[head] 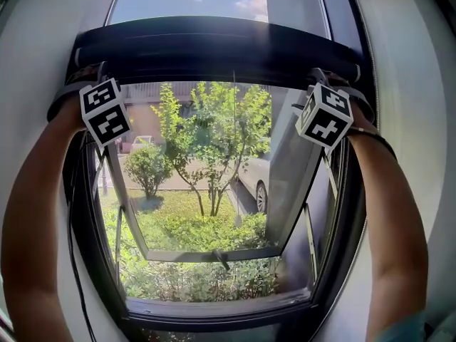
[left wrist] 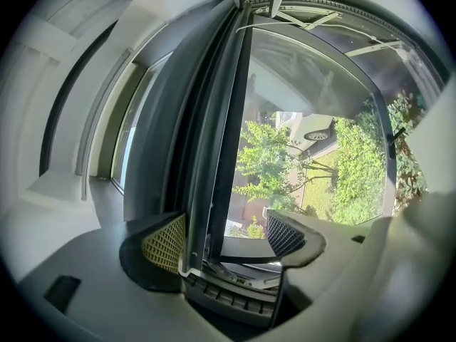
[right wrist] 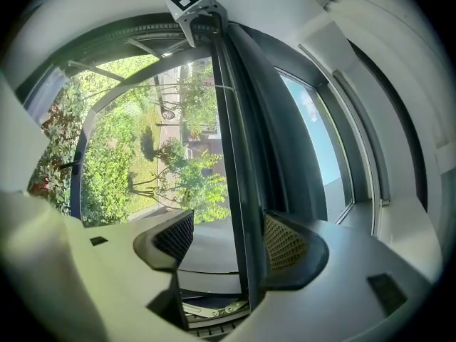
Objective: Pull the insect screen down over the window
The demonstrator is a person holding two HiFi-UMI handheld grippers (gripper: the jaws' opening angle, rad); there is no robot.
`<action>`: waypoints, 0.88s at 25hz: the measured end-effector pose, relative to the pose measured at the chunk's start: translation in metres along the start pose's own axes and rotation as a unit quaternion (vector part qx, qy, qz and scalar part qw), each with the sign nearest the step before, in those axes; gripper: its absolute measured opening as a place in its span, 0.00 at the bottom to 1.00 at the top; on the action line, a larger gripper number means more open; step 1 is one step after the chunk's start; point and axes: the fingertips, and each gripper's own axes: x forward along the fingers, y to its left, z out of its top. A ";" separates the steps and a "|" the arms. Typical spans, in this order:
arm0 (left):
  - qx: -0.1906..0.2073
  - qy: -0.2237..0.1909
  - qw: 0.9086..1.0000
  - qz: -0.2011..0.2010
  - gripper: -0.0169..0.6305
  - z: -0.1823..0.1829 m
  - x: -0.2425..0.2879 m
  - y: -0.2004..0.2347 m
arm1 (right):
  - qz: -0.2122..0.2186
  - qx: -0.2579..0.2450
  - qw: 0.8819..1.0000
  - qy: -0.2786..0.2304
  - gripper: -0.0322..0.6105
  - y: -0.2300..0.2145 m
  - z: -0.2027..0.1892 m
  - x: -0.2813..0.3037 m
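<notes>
The insect screen's dark pull bar (head: 214, 55) runs across the top of the window, with mesh rolled above it. My left gripper (head: 96, 77) sits at the bar's left end and my right gripper (head: 320, 77) at its right end. In the left gripper view the bar (left wrist: 214, 134) passes between the jaws of the left gripper (left wrist: 224, 234), resting against the yellow left pad (left wrist: 165, 242); the other pad stands apart. In the right gripper view the bar (right wrist: 239, 155) lies against the right pad (right wrist: 285, 244) of the right gripper (right wrist: 229, 237), with a wide gap on the other side.
Below the bar the glass sash (head: 214, 255) hangs tilted outward, over the lower window frame (head: 214, 308). A thin cord (head: 71, 248) hangs along the left frame. White walls flank the opening. Outside are a tree, grass and a parked car (head: 255, 180).
</notes>
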 end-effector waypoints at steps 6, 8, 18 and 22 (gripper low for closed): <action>0.008 -0.003 1.000 0.009 0.56 0.001 0.003 0.003 | 0.009 -0.006 1.000 0.009 0.50 0.000 0.002 0.003; 0.026 -0.004 0.999 0.028 0.56 0.000 0.004 0.003 | 0.010 -0.009 1.000 0.013 0.50 0.000 0.002 0.003; 0.052 0.011 0.998 0.019 0.56 -0.004 -0.001 -0.005 | 0.024 -0.033 0.999 0.024 0.50 0.012 -0.002 -0.001; 0.066 0.015 0.998 -0.001 0.56 -0.006 -0.006 -0.017 | 0.047 -0.038 0.998 0.025 0.50 0.025 -0.005 -0.006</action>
